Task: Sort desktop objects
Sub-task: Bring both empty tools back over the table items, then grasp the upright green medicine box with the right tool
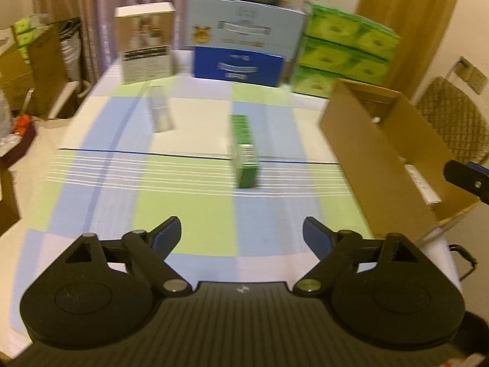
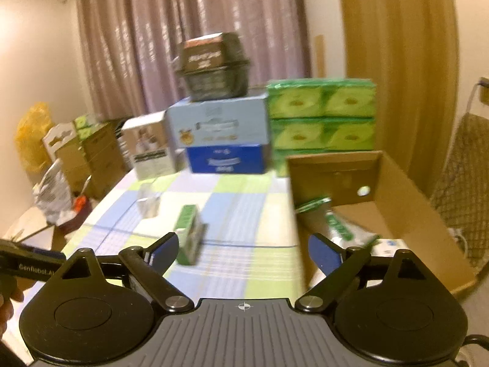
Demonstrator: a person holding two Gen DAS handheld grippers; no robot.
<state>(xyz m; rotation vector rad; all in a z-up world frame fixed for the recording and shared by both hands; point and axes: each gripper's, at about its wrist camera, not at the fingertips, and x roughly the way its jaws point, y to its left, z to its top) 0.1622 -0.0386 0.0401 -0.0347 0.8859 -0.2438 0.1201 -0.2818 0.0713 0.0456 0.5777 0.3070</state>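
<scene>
On the table (image 1: 189, 183) lay one green box (image 1: 244, 153), one clear container (image 1: 160, 110), one cardboard box (image 1: 376, 165).

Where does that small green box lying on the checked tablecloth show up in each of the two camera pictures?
Left wrist view: the green box lies just right of centre, ahead of the open tongs.
Right wrist view: the green box lies left of centre, beside the left finger.
Shared landmark: the open cardboard box, to its right in both.
</scene>
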